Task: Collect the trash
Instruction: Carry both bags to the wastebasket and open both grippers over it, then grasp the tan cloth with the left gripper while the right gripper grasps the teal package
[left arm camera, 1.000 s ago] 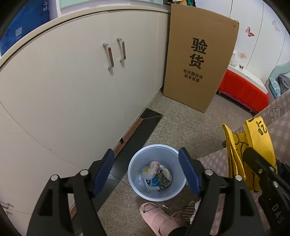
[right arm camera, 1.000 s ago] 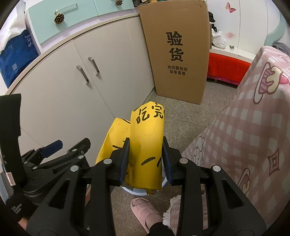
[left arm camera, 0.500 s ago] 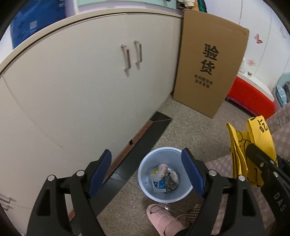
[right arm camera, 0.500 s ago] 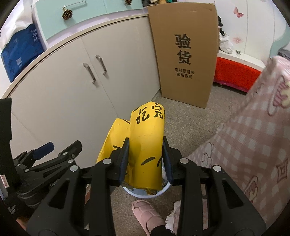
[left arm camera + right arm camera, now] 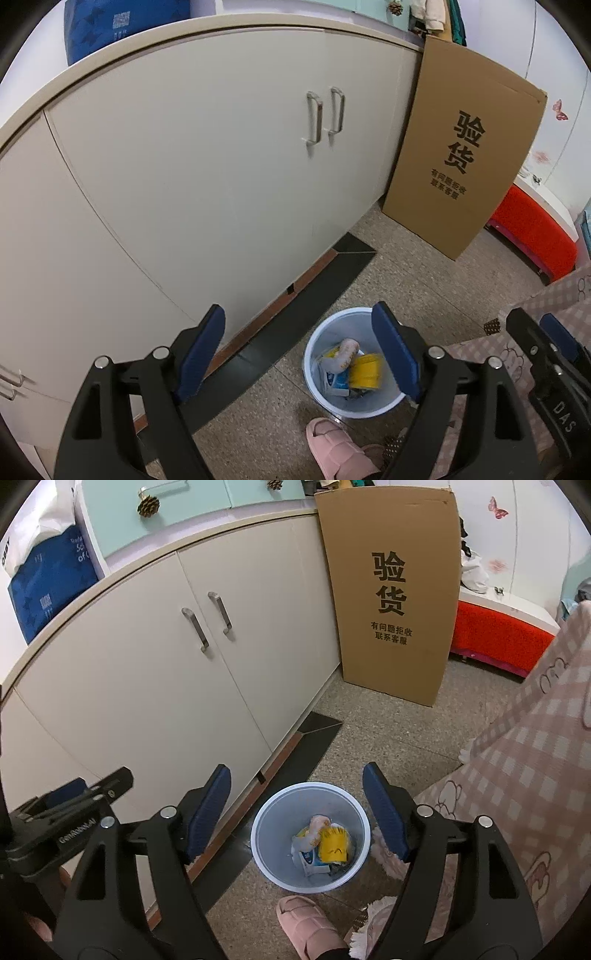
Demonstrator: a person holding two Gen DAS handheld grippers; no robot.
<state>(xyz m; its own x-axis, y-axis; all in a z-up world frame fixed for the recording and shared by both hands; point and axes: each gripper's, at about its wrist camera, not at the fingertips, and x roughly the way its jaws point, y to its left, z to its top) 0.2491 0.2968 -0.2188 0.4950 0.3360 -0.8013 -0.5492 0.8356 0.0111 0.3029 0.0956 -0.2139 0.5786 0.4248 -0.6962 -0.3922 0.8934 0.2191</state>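
A pale blue trash bin stands on the speckled floor by the cabinet; it also shows in the left wrist view. A yellow wrapper lies inside it on other trash; it shows in the left wrist view too. My right gripper is open and empty, high above the bin. My left gripper is open and empty, above the floor just left of the bin. The right gripper's side shows at the right edge of the left wrist view.
A beige two-door cabinet runs along the left. A tall cardboard box leans against its far end. A pink checked cloth hangs at the right. A pink slipper is just in front of the bin. A red bench stands behind.
My right gripper opened and the yellow wrapper dropped into the bin. My left gripper drifted left and stayed open.
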